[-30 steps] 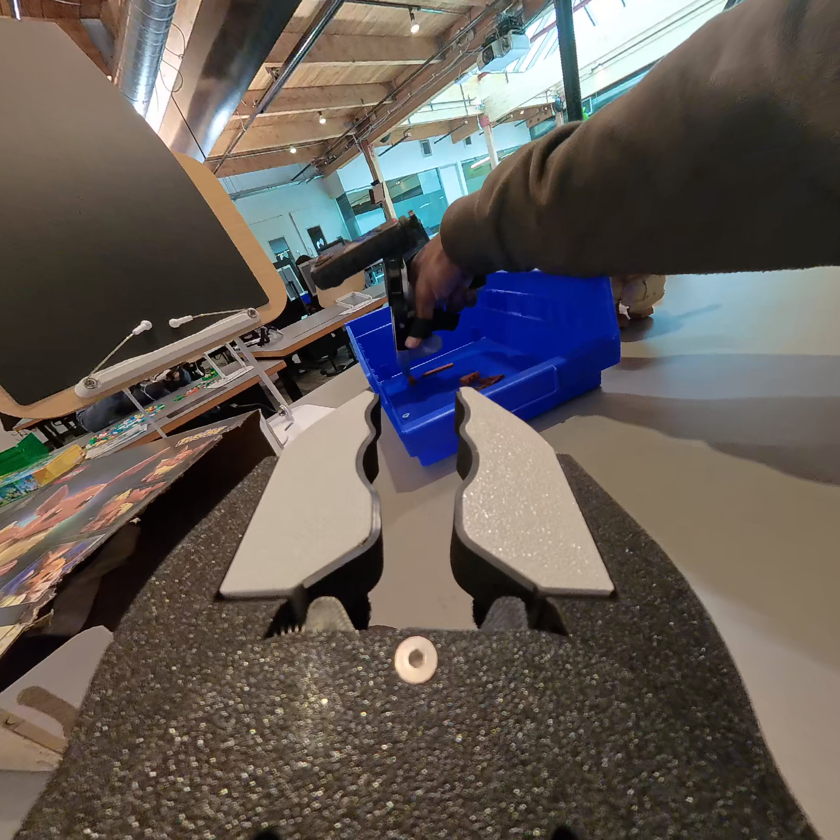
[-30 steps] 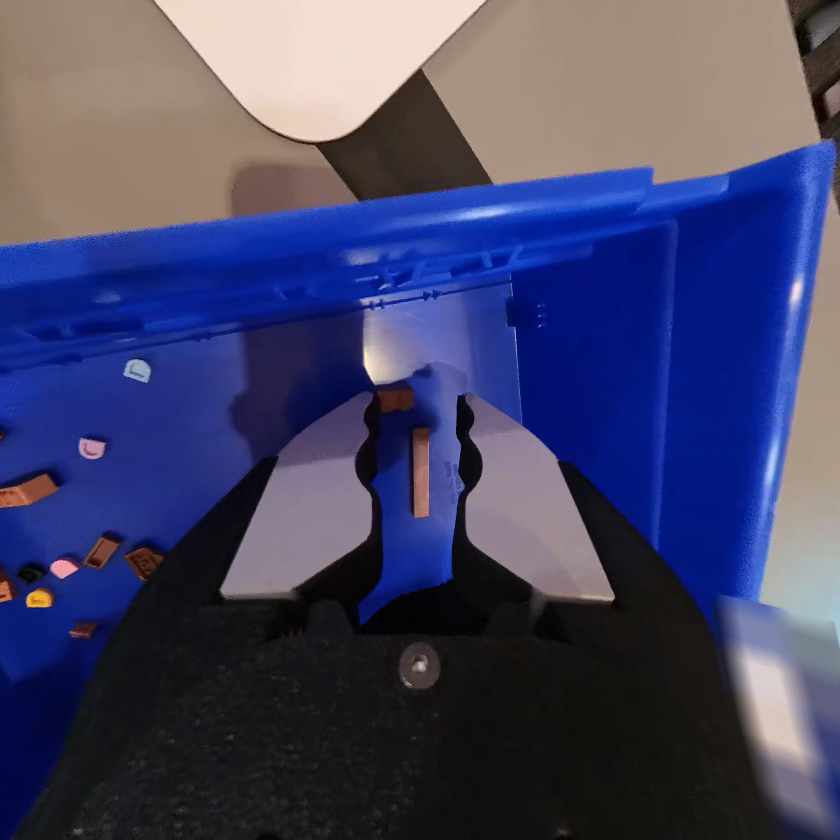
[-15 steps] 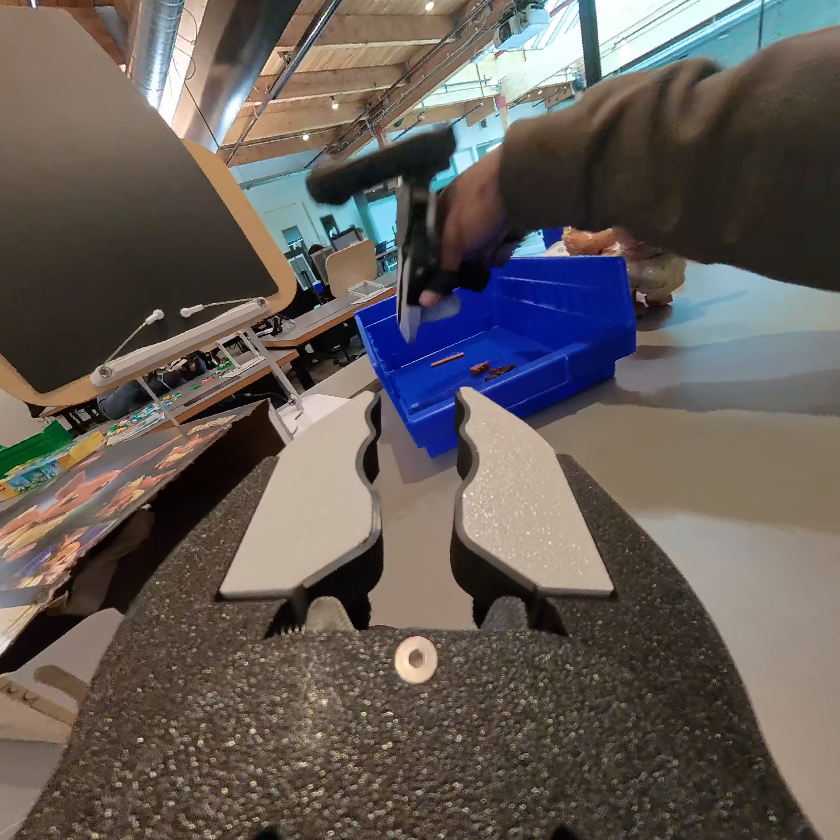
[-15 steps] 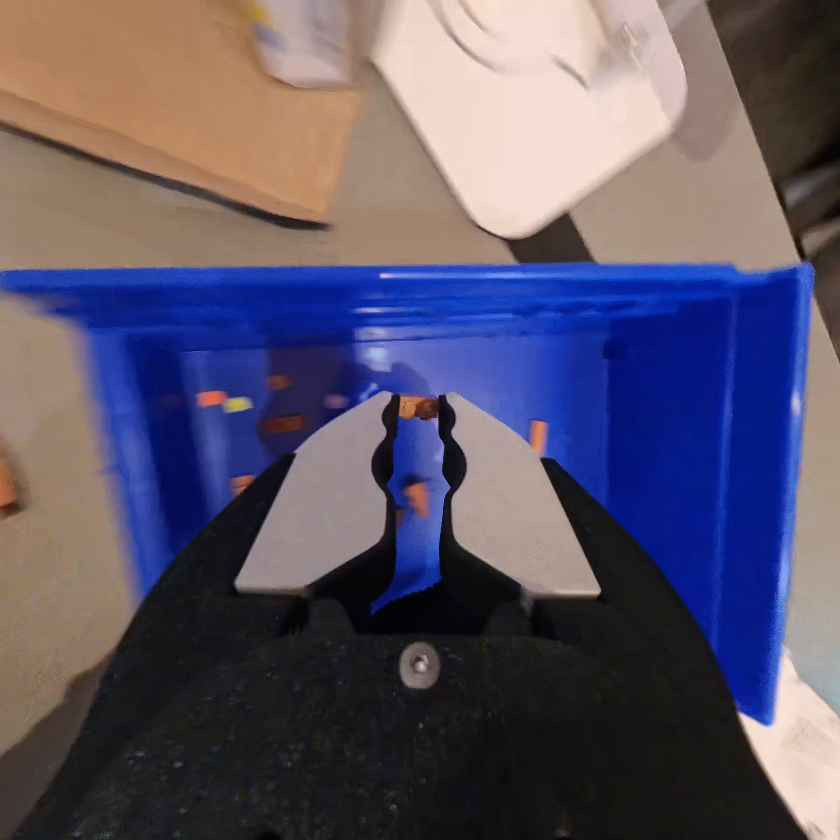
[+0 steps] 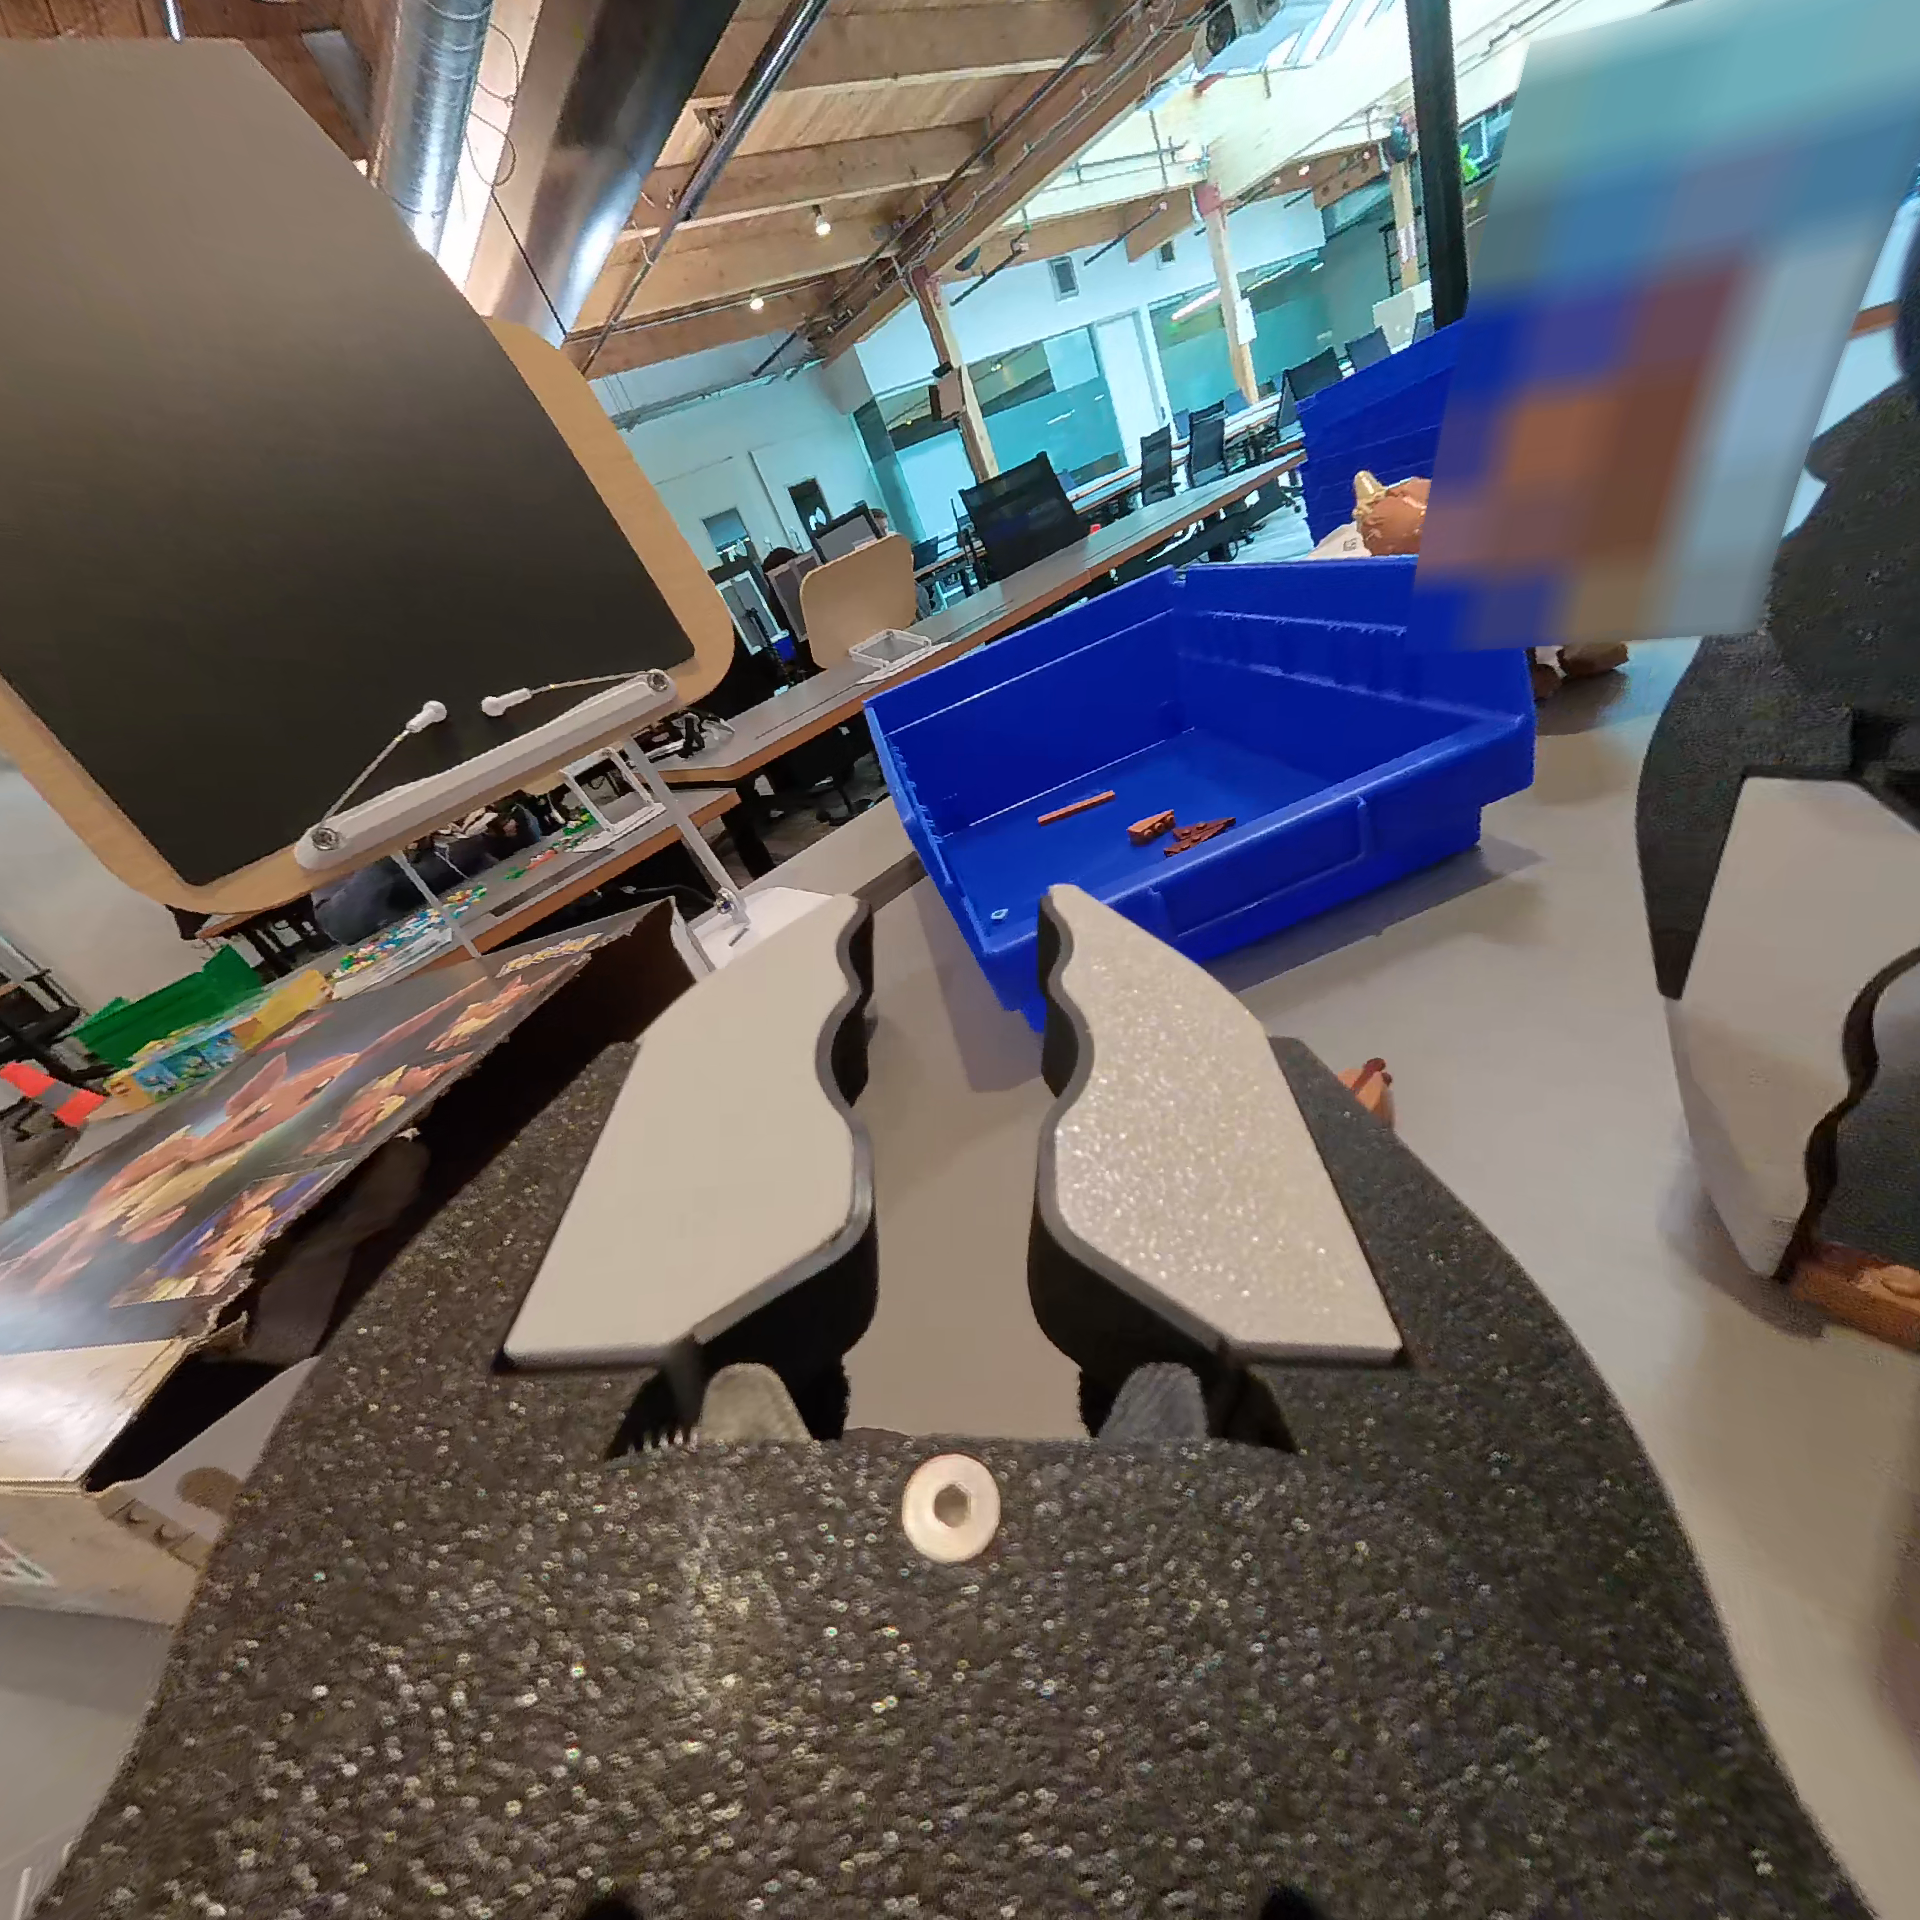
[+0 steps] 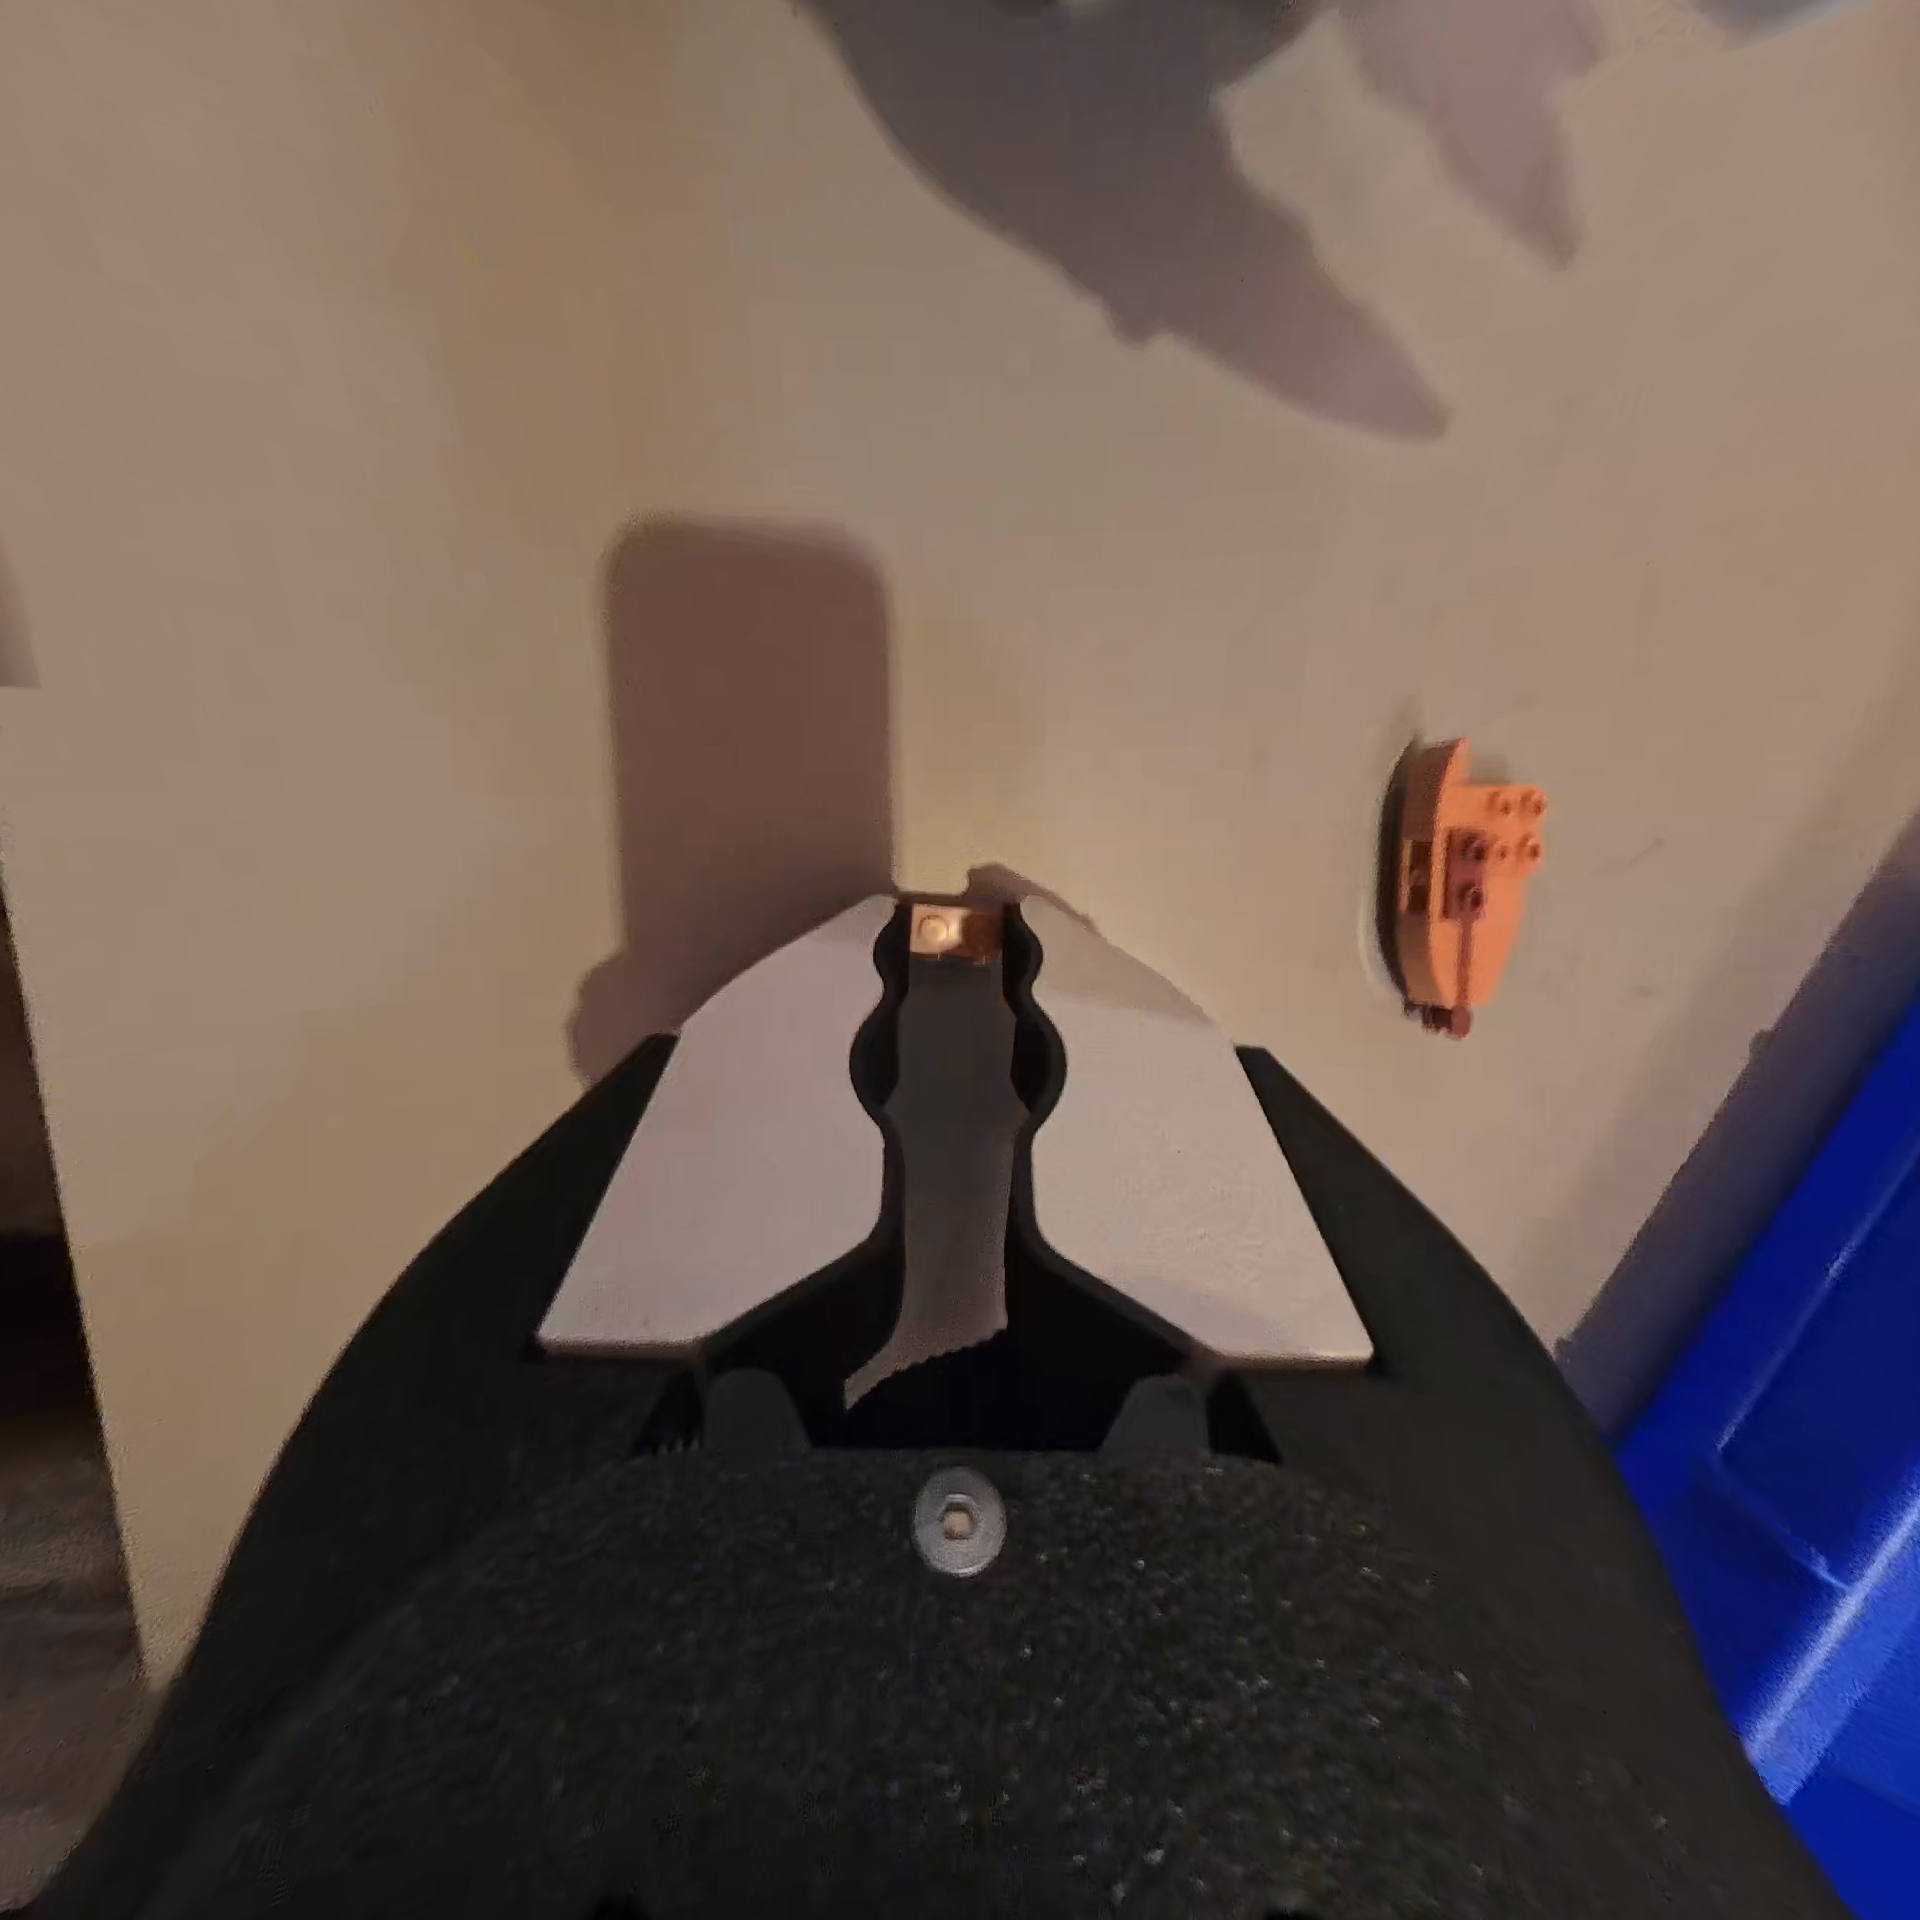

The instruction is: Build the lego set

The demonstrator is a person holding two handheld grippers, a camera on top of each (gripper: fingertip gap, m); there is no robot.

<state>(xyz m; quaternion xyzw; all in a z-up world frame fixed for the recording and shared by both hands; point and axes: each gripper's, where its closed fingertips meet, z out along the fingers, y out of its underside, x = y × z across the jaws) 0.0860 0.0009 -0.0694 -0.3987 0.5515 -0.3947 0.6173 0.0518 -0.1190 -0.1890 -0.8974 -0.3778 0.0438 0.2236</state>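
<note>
Two grippers mine: right gripper [image 6: 954,914] now away from blue plastic bin [image 5: 1351,873], over grey table [image 6: 312,416], pinching small brown brick [image 6: 951,932]; orange brick assembly [image 6: 1455,883] right of bin. Left gripper [image 5: 951,935] spread, empty.

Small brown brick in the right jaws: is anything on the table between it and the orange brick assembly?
Nothing visible. The small brown brick sits pinched at the right gripper's tips; only bare table separates it from the orange brick assembly.
</note>
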